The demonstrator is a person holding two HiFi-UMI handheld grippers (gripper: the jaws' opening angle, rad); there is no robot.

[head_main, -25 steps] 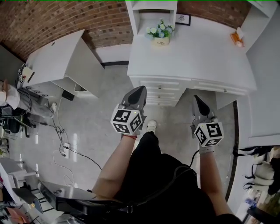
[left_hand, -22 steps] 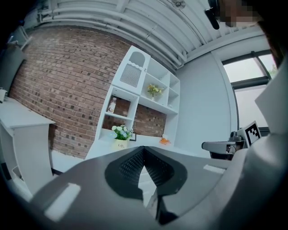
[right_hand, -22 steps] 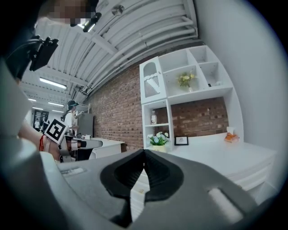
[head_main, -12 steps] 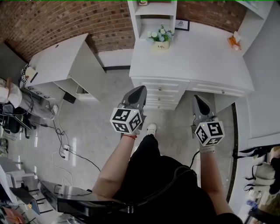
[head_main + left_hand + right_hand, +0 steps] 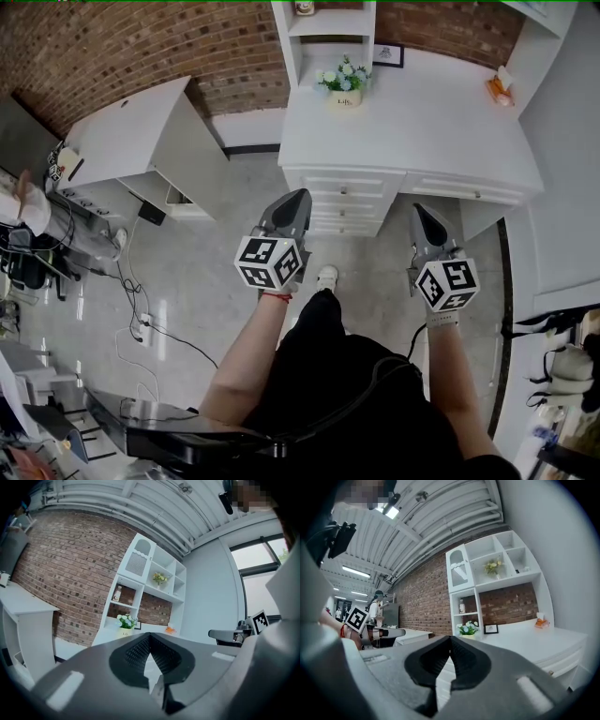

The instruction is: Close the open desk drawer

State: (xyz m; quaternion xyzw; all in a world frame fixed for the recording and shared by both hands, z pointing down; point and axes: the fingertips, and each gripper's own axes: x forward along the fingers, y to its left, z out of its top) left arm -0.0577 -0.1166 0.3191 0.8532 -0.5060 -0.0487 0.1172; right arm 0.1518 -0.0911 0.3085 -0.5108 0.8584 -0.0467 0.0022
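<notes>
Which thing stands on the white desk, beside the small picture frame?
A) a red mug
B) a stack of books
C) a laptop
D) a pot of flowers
D: a pot of flowers stands on the desk, close beside the picture frame.

Floor [image 5: 375,267]: open right up to the drawers [image 5: 345,202].
Bench [image 5: 441,122]: flowers [image 5: 344,75] and shelf [image 5: 323,23] stand at its back.

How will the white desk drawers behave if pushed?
Probably rigid: the white desk drawers have flat panel fronts. Likely slide straight in, framed by the white desk. A hard shove might rock the small flower pot above.
</notes>
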